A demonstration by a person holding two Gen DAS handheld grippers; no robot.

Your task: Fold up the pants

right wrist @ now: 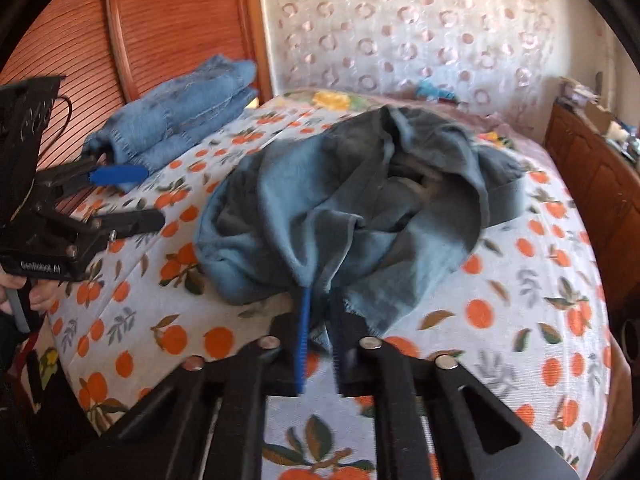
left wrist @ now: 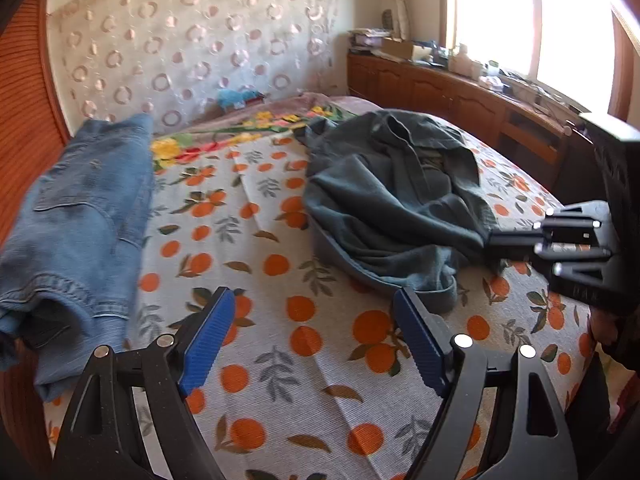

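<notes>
Folded jeans (left wrist: 80,216) lie beside crumpled pants (right wrist: 340,208); right gripper (right wrist: 320,344) jaws clamp them; left gripper (left wrist: 312,336) jaws apart.

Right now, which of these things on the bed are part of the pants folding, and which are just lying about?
Part of the job:
- crumpled grey-green pants
- right gripper, shut on their near edge
- left gripper, open, empty
- folded blue jeans, apparently already done

Just lying about:
- orange-print bedspread
- small blue toy
- clutter on the wooden cabinet
</notes>
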